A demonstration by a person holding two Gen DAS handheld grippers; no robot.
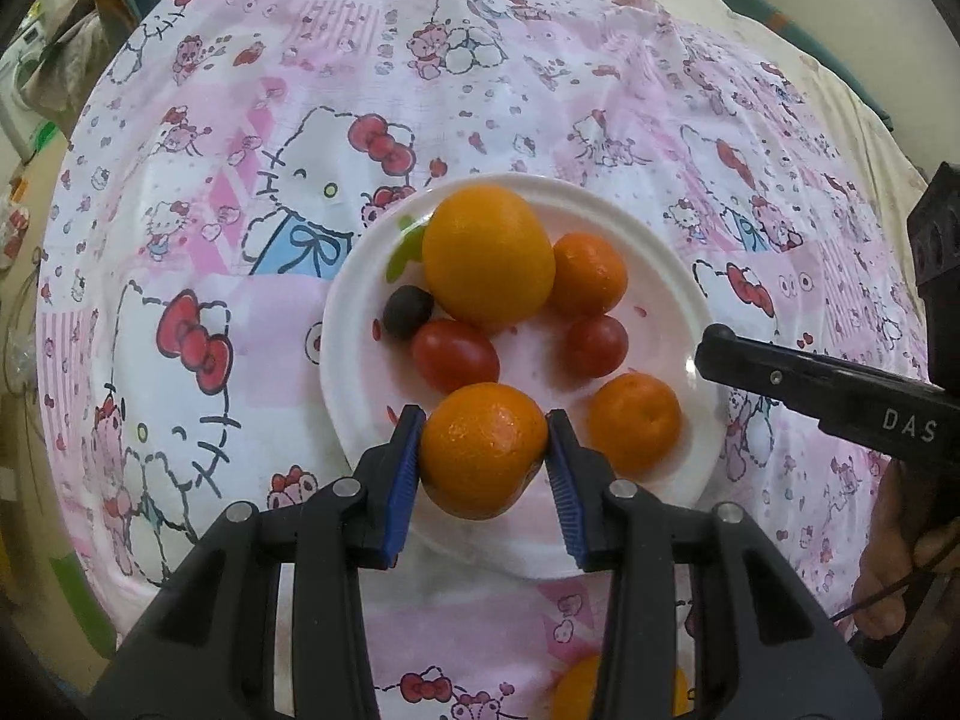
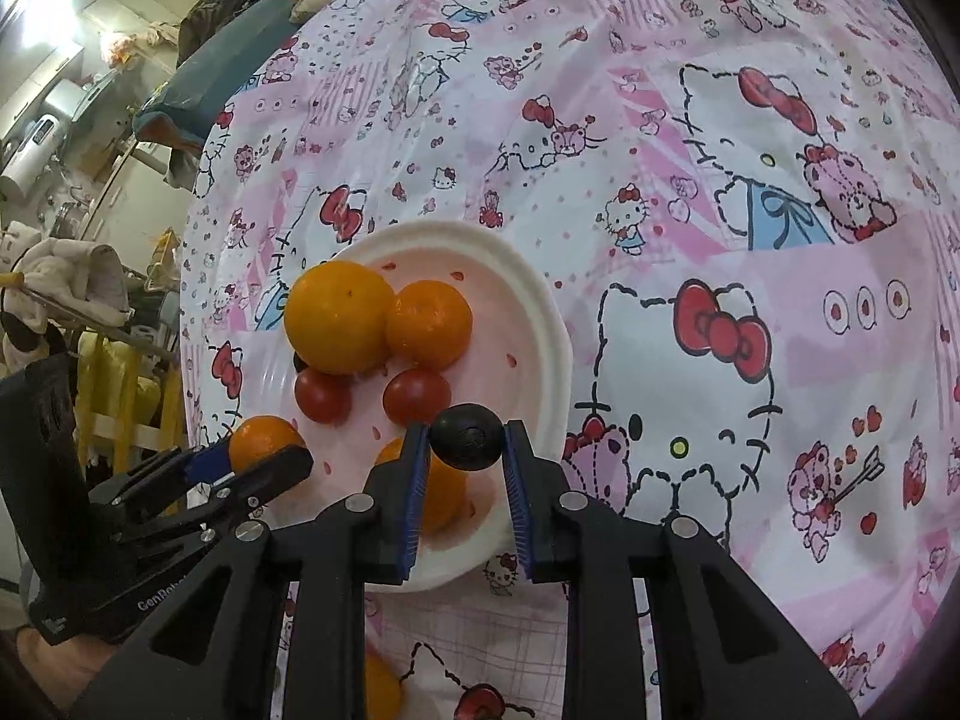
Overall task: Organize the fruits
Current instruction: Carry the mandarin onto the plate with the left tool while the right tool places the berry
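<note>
An orange [image 1: 483, 456] is pinched by the left tongs [image 1: 483, 450], a dark fruit [image 2: 467, 437] by the right tongs [image 2: 467, 450], above the plate [image 1: 660, 276]; release is needed next.

Glossy white plate [image 1: 672, 276] on printed cloth [image 1: 540, 90].

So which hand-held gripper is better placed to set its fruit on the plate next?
Left, probably. The left hand-held gripper grips a mandarin low over a bare near part of the white plate. The right hand-held gripper holds a dark grape directly above another mandarin.
</note>
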